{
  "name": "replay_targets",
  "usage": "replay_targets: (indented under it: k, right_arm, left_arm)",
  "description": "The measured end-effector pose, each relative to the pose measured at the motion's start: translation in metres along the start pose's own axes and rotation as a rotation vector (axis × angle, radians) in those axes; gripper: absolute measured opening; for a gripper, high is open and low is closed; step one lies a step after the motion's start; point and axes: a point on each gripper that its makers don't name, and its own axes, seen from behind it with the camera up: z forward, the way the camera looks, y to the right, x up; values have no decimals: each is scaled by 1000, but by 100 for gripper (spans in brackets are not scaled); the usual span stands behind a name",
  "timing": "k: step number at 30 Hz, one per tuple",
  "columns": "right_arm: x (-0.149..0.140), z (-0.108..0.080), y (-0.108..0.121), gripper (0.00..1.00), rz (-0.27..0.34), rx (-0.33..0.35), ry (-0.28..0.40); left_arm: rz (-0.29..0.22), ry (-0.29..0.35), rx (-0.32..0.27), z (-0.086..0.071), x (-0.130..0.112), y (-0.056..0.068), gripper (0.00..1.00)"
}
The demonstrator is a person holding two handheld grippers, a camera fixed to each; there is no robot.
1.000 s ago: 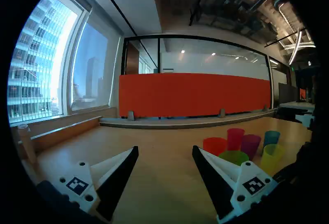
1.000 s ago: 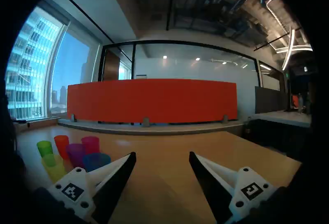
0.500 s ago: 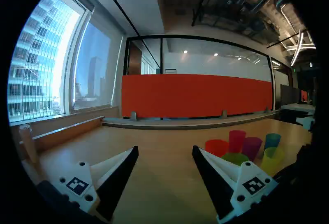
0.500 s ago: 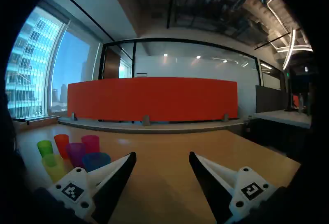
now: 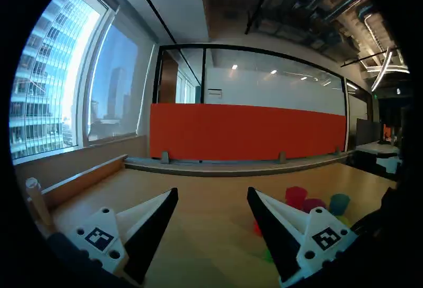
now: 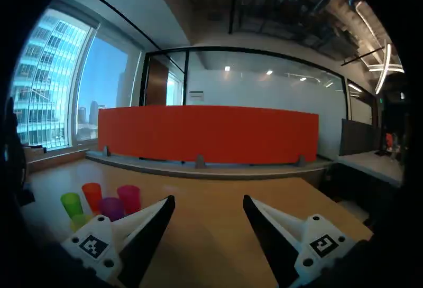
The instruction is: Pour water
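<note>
Several coloured plastic cups stand clustered on the wooden table (image 5: 206, 203). In the left gripper view a pink cup (image 5: 296, 195), a purple cup (image 5: 313, 204) and a teal cup (image 5: 338, 202) peek from behind the right finger of my left gripper (image 5: 211, 195), which is open and holds nothing. In the right gripper view a green cup (image 6: 72, 204), an orange cup (image 6: 92, 196), a purple cup (image 6: 111, 208) and a pink cup (image 6: 129, 197) stand low on the left, partly behind the left finger of my right gripper (image 6: 208, 202). It is open and holds nothing.
An orange divider panel (image 5: 248, 132) runs along the table's far edge. Tall windows (image 5: 53, 87) lie to the left, with a wooden ledge (image 5: 79, 179) below. A pale post (image 5: 36, 201) stands at the left. Another desk (image 6: 370, 161) is at the right.
Both views have tilted upward, so the cups sit lower in each and are more hidden by the fingers. The jaws kept the same gap.
</note>
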Motion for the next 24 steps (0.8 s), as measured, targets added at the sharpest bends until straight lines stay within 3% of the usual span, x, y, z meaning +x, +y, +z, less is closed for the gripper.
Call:
replay_targets:
  k: [9,16,24]
  right_arm:
    - [58,5,-5,100,-2,47,-8]
    - [105,5,-7,100,8,75,5]
    - [128,8,-4,100,24,85,-4]
  left_arm:
    - [20,23,-40,7,60,6,97]
    - [69,34,-55,11,105,6,97]
    - [72,33,-123,13,140,21,97]
